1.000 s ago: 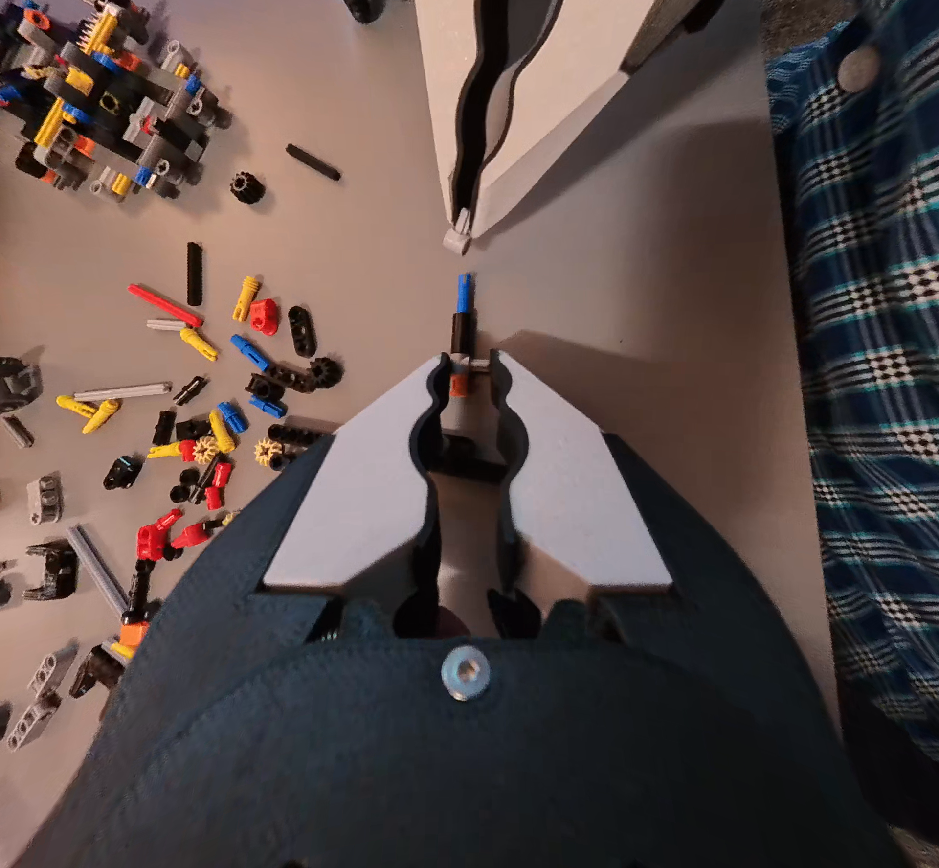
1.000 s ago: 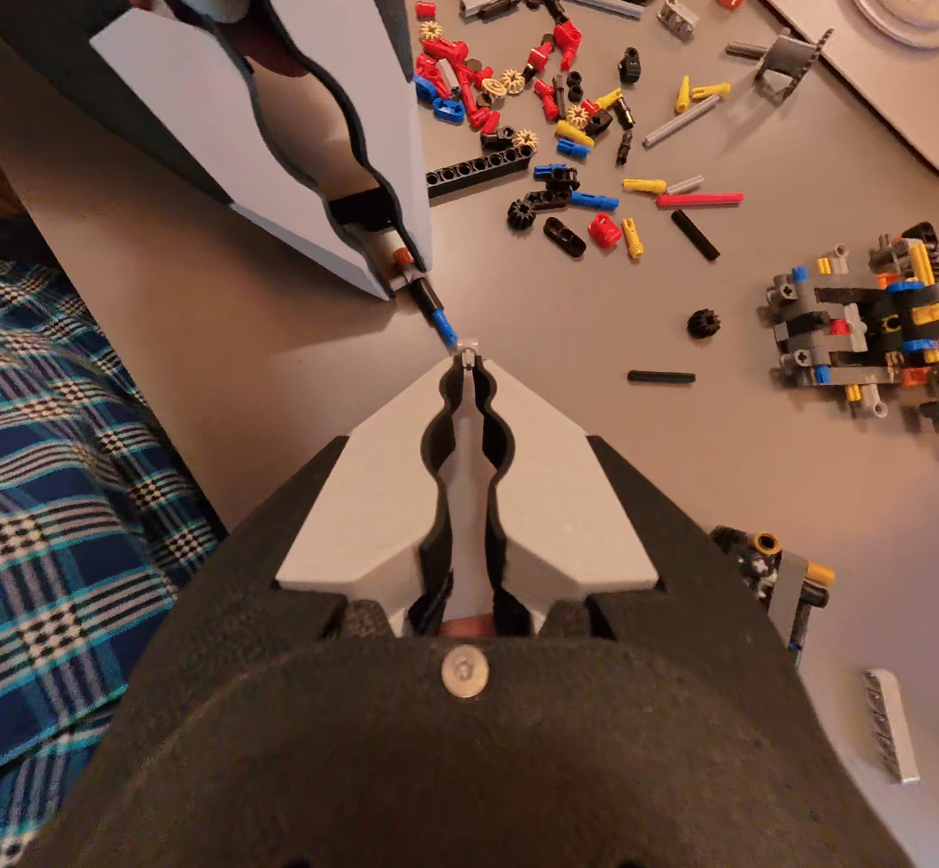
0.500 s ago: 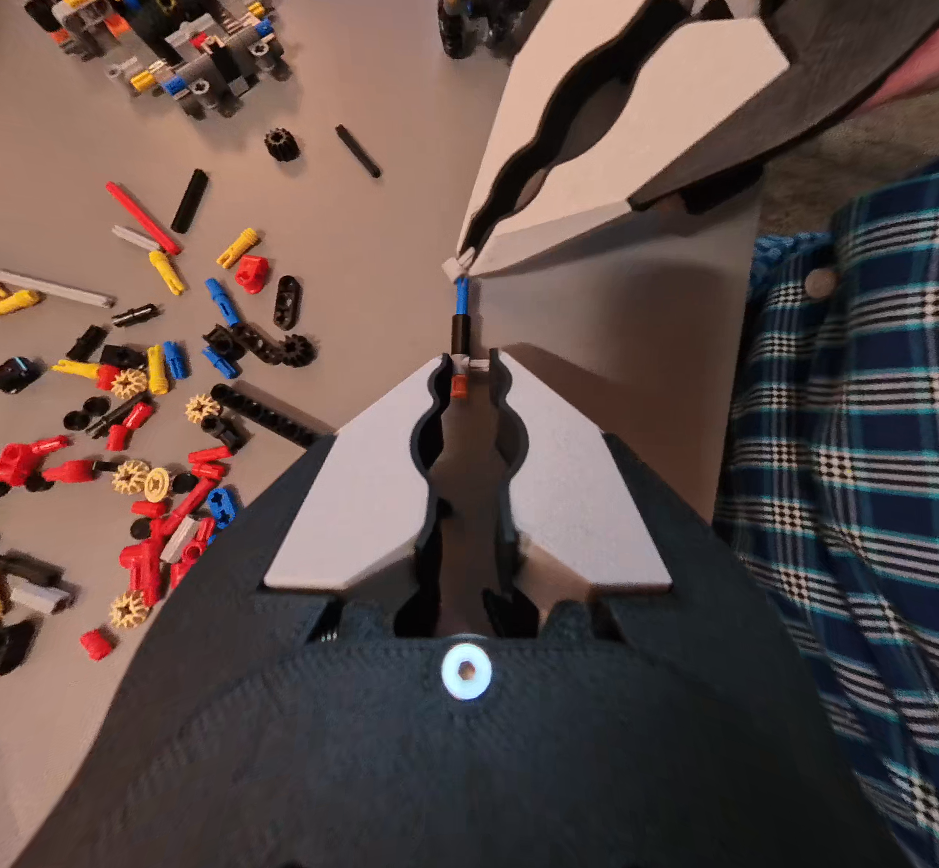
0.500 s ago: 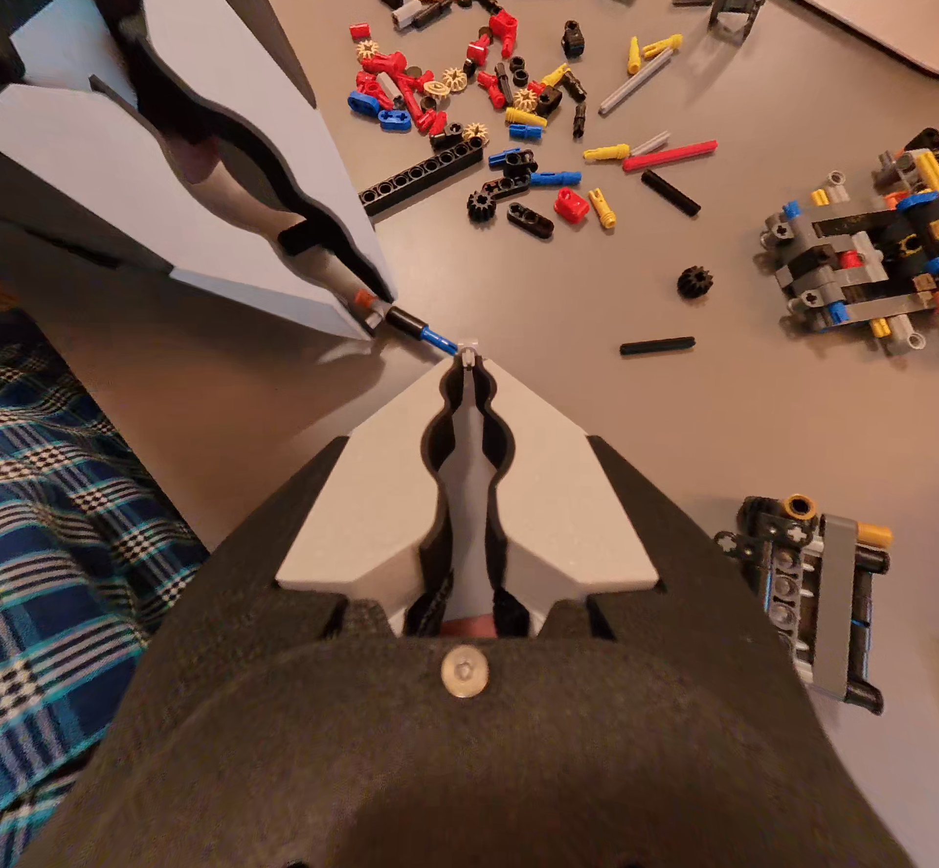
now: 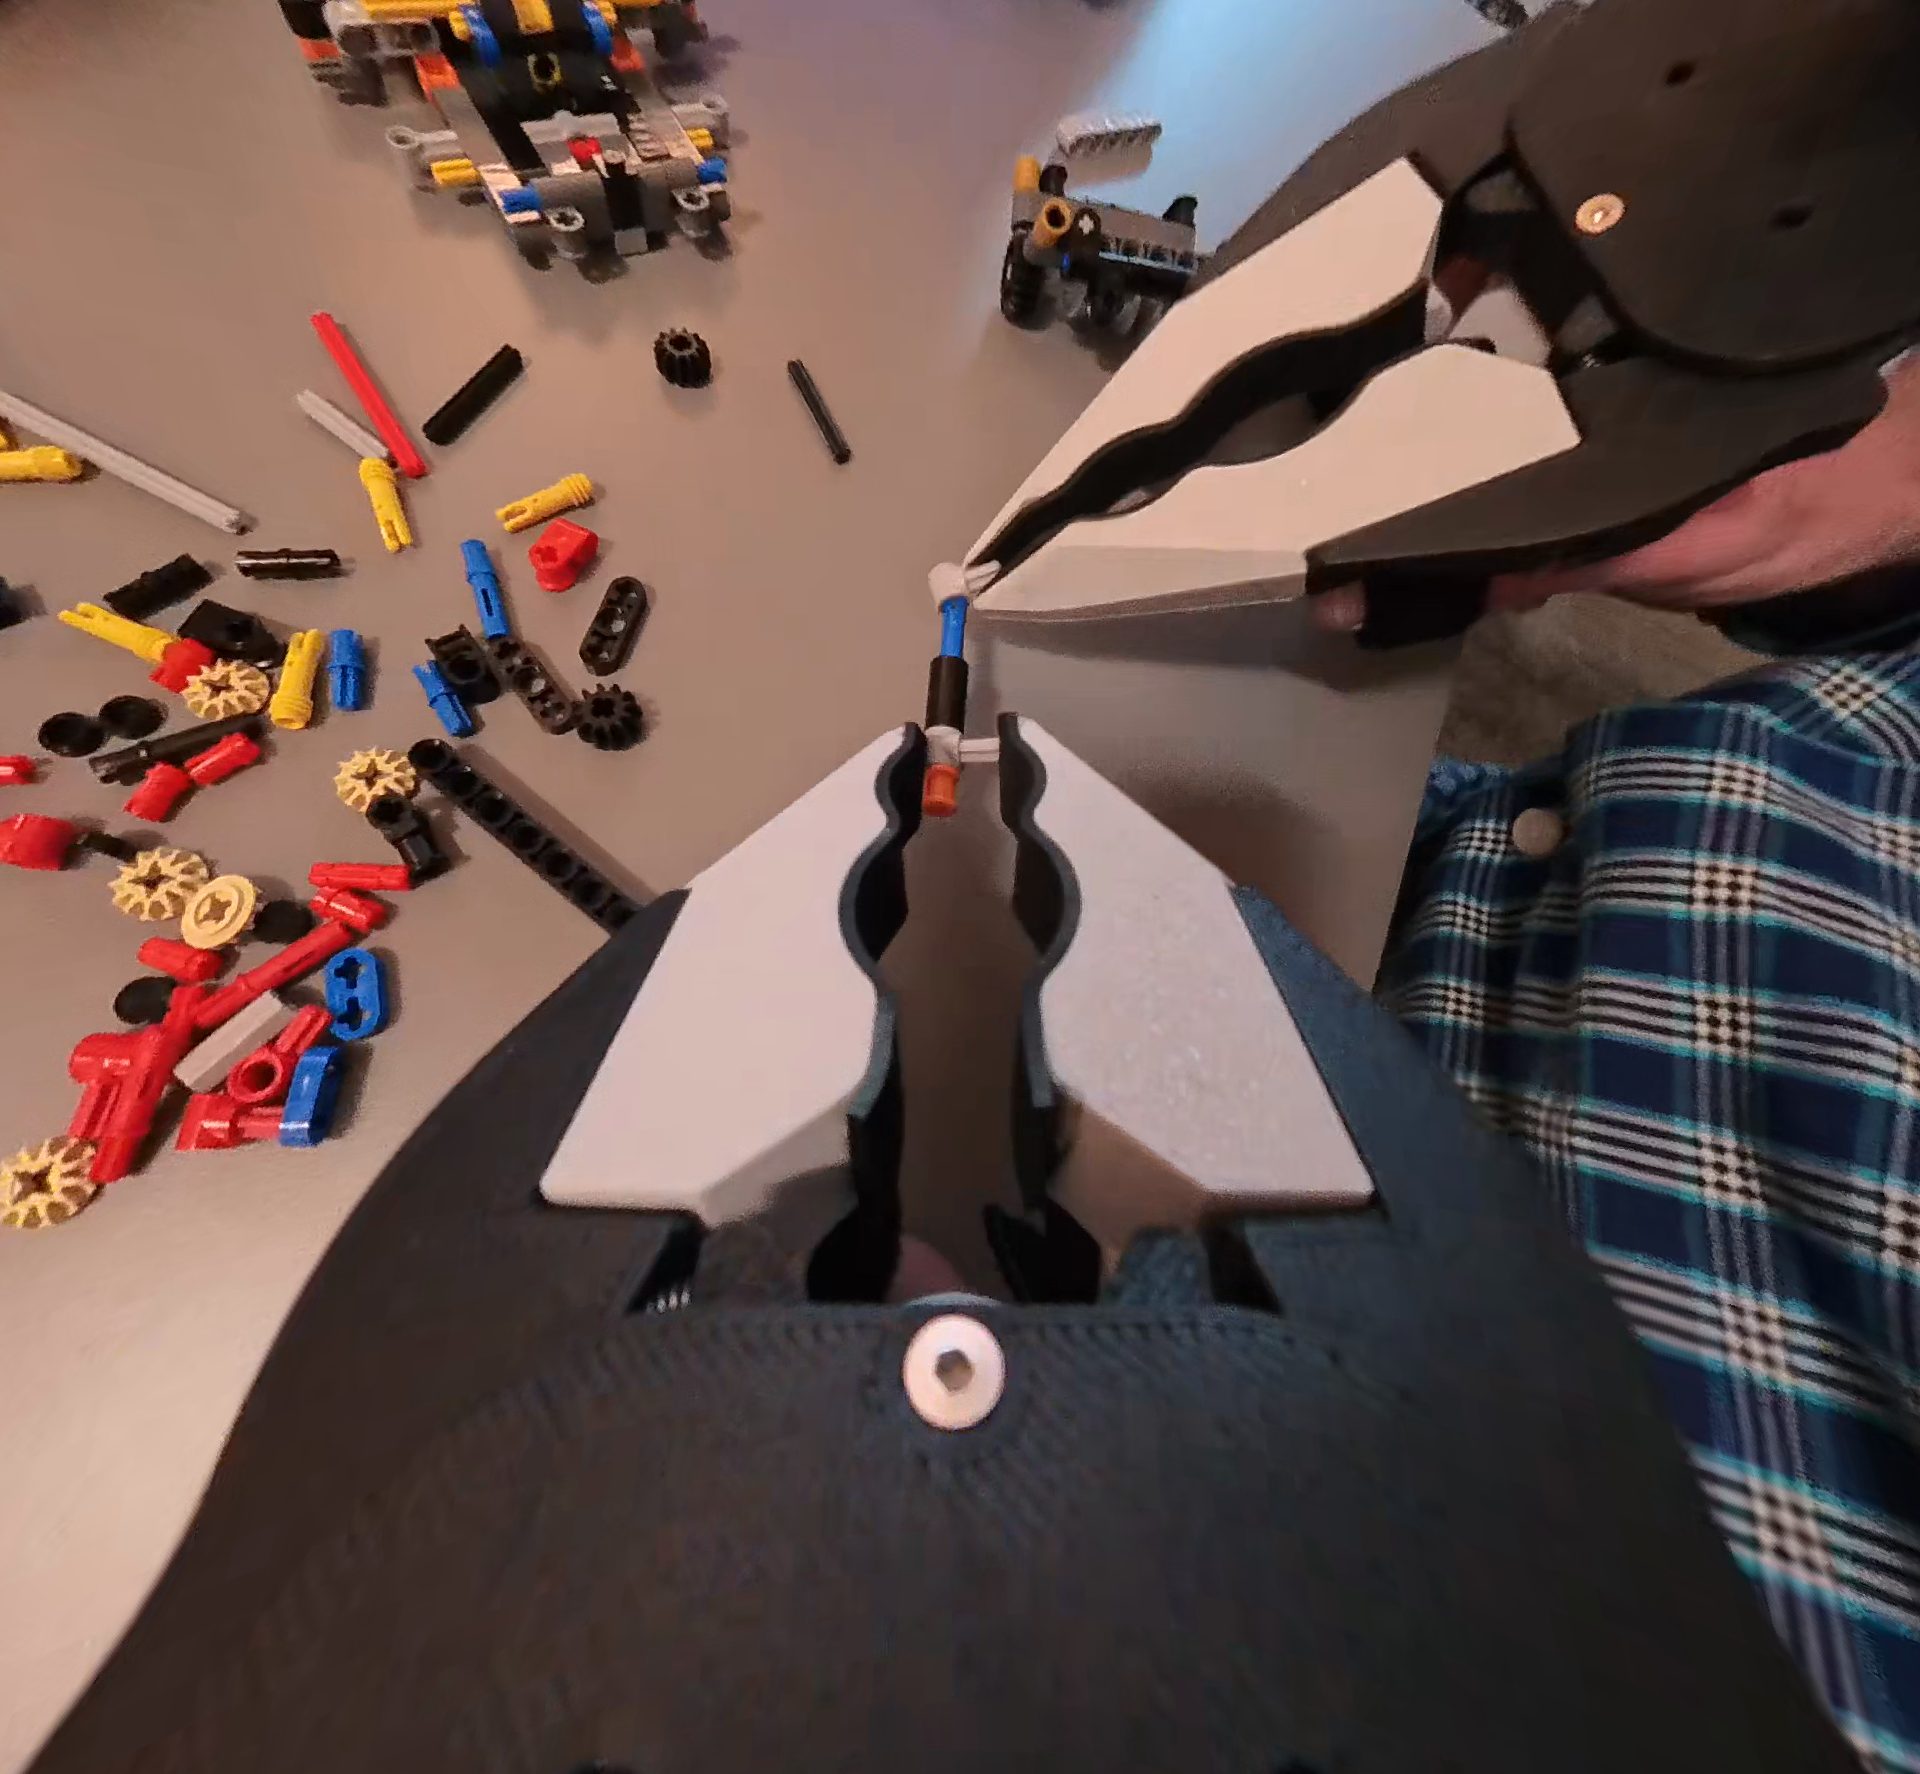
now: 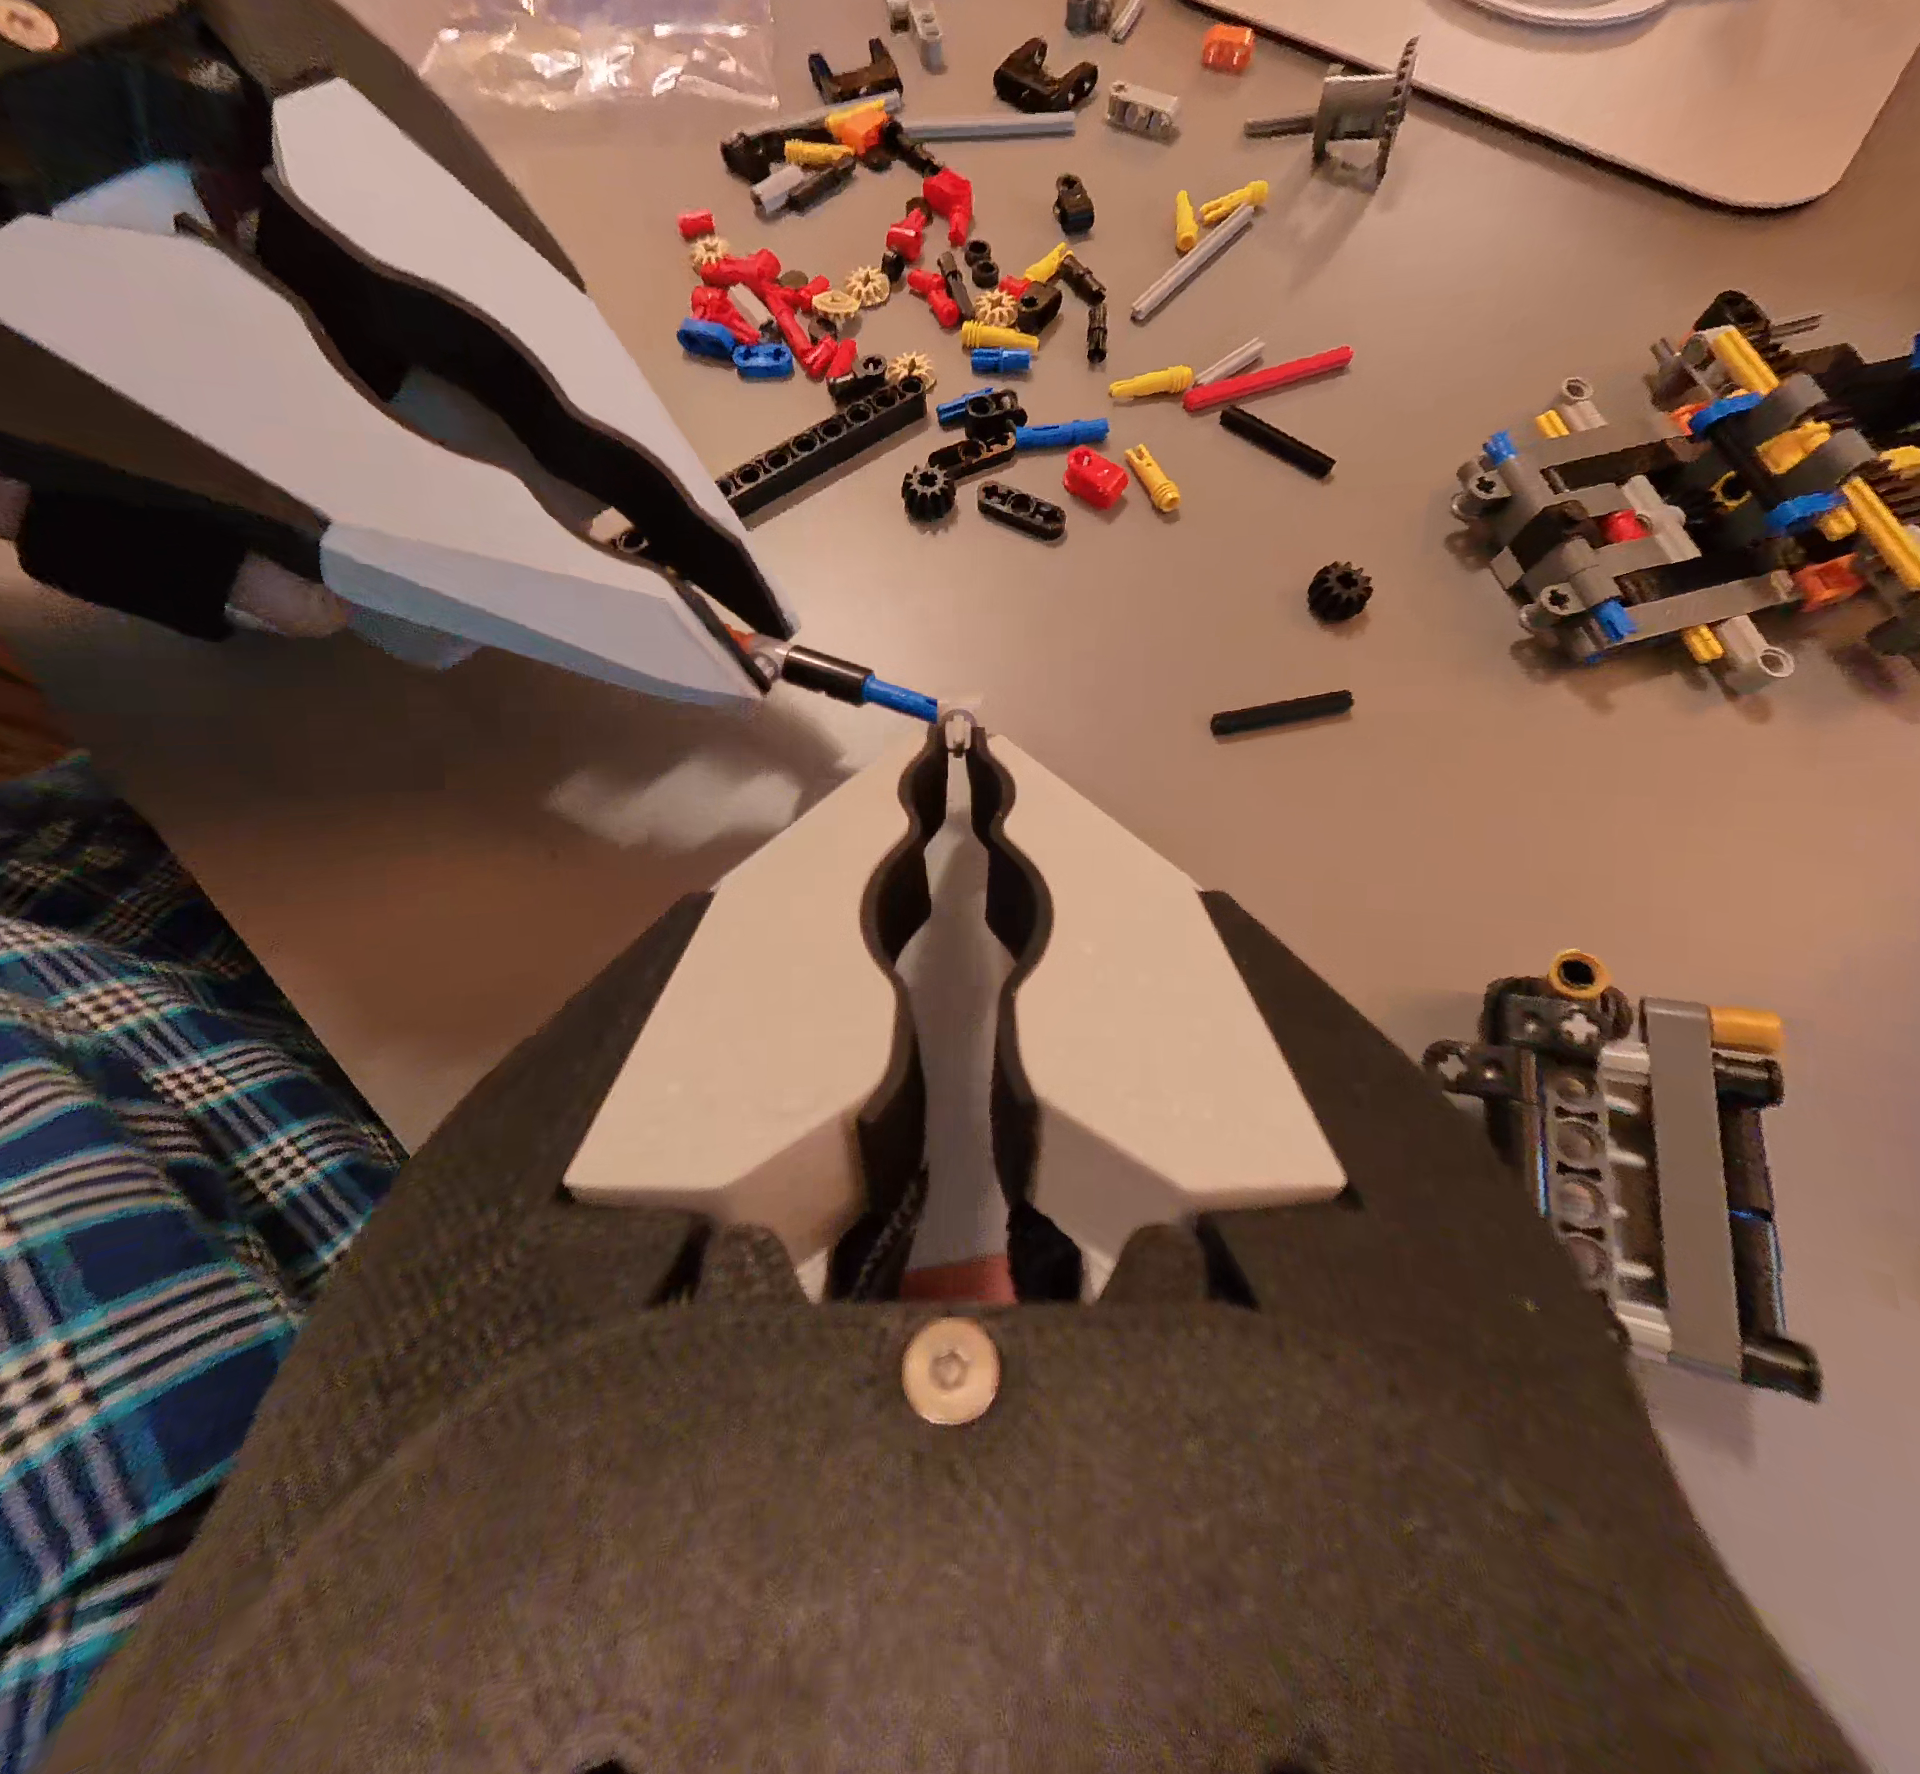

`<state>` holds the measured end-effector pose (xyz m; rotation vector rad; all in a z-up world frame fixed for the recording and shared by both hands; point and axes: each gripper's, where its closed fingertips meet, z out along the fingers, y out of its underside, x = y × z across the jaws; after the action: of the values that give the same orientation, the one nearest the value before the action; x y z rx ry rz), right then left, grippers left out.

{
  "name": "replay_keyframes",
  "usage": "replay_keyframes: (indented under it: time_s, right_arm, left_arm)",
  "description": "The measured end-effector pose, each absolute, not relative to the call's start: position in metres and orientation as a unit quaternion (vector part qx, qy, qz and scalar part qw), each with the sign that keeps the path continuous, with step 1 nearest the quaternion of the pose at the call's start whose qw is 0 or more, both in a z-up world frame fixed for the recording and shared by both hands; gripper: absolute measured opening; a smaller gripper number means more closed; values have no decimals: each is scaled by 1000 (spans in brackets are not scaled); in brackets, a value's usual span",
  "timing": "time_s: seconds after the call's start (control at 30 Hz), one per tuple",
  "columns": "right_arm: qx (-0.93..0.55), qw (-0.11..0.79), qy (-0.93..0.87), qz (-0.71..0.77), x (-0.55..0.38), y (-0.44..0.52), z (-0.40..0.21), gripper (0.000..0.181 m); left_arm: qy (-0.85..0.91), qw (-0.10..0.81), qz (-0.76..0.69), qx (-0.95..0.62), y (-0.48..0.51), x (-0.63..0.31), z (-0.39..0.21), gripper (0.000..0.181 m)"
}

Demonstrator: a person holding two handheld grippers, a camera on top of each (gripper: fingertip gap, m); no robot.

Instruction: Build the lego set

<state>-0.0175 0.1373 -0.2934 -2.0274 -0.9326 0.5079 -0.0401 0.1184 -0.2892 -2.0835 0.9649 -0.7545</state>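
Since a second ago, the small grey piece (image 6: 957,735) pinched in the right tool (image 6: 957,756) has been brought onto the blue tip of the pin stack (image 5: 945,685), which is clamped by the left tool (image 5: 951,758) above the table (image 5: 831,529). Beyond, a loose-parts pile (image 6: 935,322) is left unused, and a small sub-assembly (image 6: 1642,1163) and larger chassis (image 5: 540,93) are built, so much is judged still undone.

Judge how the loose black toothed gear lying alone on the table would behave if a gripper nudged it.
The black gear is small, so probably light and easily sent skidding. Its round, toothed shape suggests it could roll if tipped on edge. The table looks smooth, offering little grip.
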Motion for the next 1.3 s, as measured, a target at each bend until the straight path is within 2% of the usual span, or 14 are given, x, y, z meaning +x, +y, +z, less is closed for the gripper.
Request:
replay_keyframes:
  time_s: [0.33,0.4,0.43,0.7,0.87,0.93,1.1,1.3]
  right_arm:
    - [-808,440,-343,186,-15,139,-287,1]
    - [-813,433,-345,182,-16,137,-290,1]
    - [-810,424,-355,197,-22,132,-291,1]
    - [-826,410,-344,179,-18,133,-299,1]
    - [-828,399,-304,249,-8,135,-291,1]
    - [-823,402,-312,251,0,135,-288,1]
    - [-821,376,-345,256,14,119,-292,1]
    - [-826,360,-376,215,30,109,-308,2]
  left_arm:
    - [321,387,-282,-817,118,-37,-284,11]
    - [312,391,-274,-821,118,-38,-286,11]
    - [298,398,-286,-819,117,-37,-283,0]
    - [290,401,-246,-833,118,-38,-288,0]
    - [281,408,-255,-831,119,-43,-285,0]
    - [304,407,-276,-816,113,-39,-281,0]
    - [441,366,-282,-770,81,-17,-288,19]
    - [591,331,-248,-692,41,6,-305,21]
